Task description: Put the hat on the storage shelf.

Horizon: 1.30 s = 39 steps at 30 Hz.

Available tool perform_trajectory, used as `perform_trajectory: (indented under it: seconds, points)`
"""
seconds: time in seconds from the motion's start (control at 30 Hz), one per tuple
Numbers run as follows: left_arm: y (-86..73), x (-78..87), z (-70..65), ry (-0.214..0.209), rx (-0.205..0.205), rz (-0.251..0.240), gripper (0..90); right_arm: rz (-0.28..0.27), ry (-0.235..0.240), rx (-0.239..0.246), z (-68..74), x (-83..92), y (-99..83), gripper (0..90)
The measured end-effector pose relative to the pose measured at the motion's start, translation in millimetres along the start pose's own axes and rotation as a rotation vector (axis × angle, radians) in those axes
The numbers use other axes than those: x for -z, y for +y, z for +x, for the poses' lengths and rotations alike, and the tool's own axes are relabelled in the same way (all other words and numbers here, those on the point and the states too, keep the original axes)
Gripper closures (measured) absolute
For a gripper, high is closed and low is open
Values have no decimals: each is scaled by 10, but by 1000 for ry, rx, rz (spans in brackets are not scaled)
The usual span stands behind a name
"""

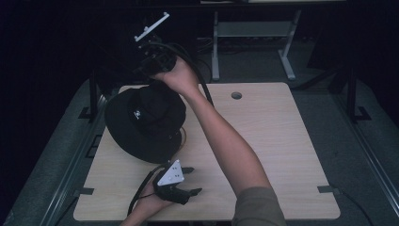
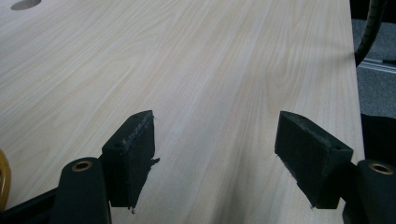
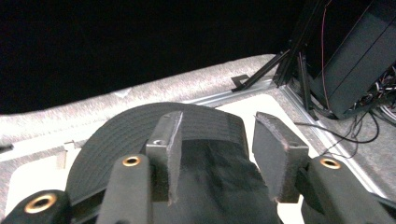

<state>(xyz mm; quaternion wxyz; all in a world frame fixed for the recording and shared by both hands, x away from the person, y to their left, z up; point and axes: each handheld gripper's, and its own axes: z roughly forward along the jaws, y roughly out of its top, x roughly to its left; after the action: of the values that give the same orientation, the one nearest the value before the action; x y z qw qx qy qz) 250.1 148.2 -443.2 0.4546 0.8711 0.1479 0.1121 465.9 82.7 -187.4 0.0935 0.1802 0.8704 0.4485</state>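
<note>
High view: right gripper (image 1: 157, 77), fingers spread, hovers over the black hat (image 1: 146, 122) far left; left gripper (image 1: 190, 181) rests spread near.

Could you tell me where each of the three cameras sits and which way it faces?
High view: above the person's side, looking forward and down on the table; both forearms, left gripper, right gripper.
Left gripper view: rides the left gripper, facing bare tabletop between open jaws.
Right gripper view: rides the right gripper, facing the black hat.
High and right gripper views share the hat.
</note>
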Motion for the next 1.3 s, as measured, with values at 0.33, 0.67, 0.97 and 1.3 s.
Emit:
perform_trajectory:
  seconds: [0.33, 0.67, 0.97, 1.3]
  points:
    - [-10, 47, 66, 7, 38, -10, 282, -78, 3, -86, -186, 397, -374, 379]
    - [-21, 59, 106, 6, 72, -12, 272, -146, 16, -160, -275, 721, -823, 322]
    - [-16, 43, 107, -3, 86, -20, 259, -165, 16, -195, -288, 929, -1078, 282]
    - [-20, 56, 117, 3, 97, -22, 243, -175, -16, -224, -294, 1129, -1334, 253]
